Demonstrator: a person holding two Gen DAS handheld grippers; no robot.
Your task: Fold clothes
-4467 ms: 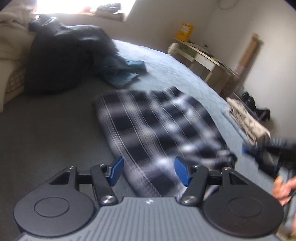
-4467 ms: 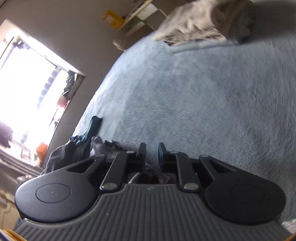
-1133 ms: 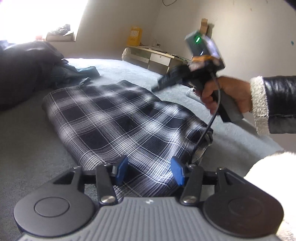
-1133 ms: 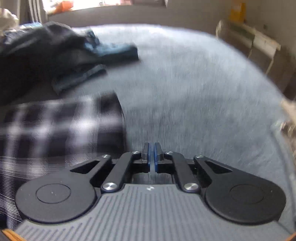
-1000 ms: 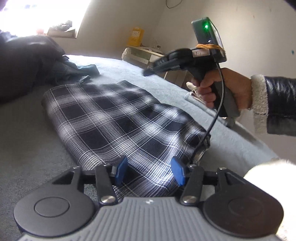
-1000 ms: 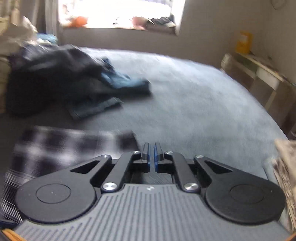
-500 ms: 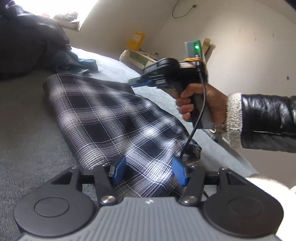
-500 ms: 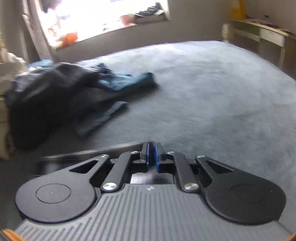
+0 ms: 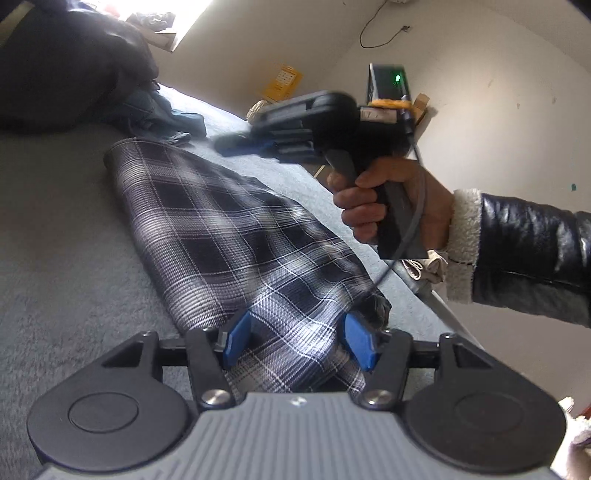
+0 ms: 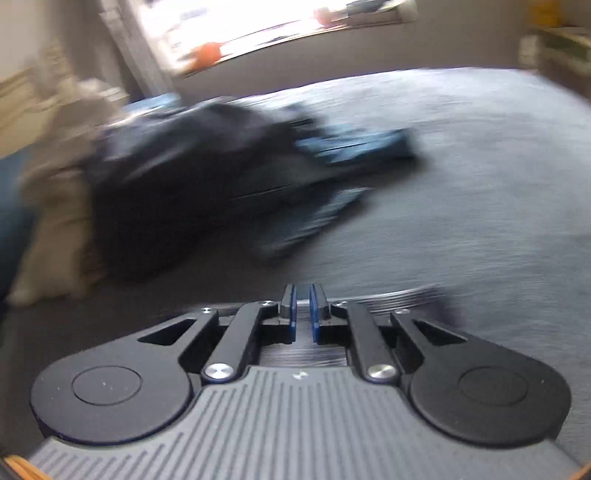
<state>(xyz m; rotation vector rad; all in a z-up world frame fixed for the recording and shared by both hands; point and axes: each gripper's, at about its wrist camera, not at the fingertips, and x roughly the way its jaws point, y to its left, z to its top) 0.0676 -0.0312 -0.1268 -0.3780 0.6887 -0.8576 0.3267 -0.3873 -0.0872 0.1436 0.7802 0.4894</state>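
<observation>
Left wrist view
Left gripper (image 9: 298, 341): its blue pads are wide apart, with nothing pinched between them.
Checked cloth (image 9: 236, 236): black and white, folded in a long shape. It lies flat on the grey bed (image 9: 55, 258). Its near end sits between the open pads.
Right hand (image 9: 388, 206): it holds the other tool's handle up above the cloth. The sleeve (image 9: 532, 254) is shiny black with a fluffy white cuff.
Dark clothes pile (image 9: 74, 70): at the far end of the bed, past the cloth.

Right wrist view
Right gripper (image 10: 303, 308): its two pads are pressed almost together. Nothing is between them.
Picture: very blurry.
Dark clothes pile (image 10: 192, 184): ahead on the grey bed (image 10: 480, 184), with some blue cloth beside it.
Window (image 10: 258, 22): bright, behind the bed.
</observation>
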